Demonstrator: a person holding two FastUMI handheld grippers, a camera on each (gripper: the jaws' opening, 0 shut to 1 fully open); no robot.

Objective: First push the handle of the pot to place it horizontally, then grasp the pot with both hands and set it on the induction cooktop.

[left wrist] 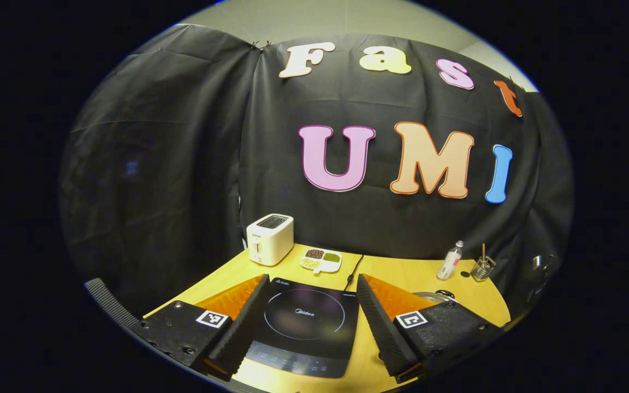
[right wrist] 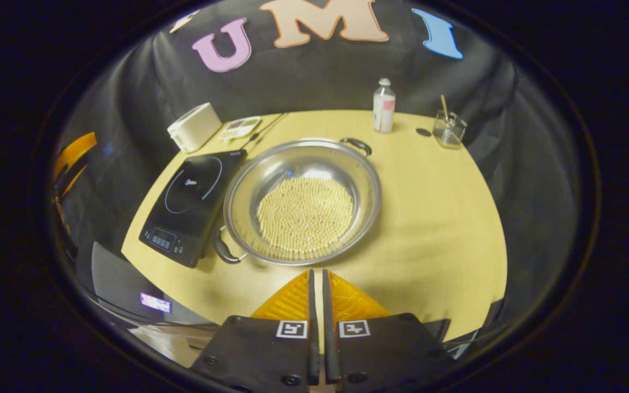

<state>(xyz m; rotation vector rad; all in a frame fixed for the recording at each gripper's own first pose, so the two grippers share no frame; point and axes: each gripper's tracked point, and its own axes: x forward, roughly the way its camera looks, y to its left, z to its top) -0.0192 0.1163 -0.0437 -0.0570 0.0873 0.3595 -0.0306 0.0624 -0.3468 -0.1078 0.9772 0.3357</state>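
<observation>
Pot (right wrist: 303, 202) resting on surface (right wrist: 434, 218) just right of induction cooktop (right wrist: 191, 204), handles on a diagonal. Left tool (left wrist: 310, 289) spread wide above cooktop. Right tool (right wrist: 318, 284) nearly closed, empty, just short of pot's near rim.

Shiny steel pot (right wrist: 303, 202), beige beads inside, upright just right of black induction cooktop (right wrist: 191, 204); handles (right wrist: 225, 251) pointing diagonally, near-left and far-right.

Black cloth wall (left wrist: 183, 164) behind wooden table (right wrist: 429, 218).
</observation>
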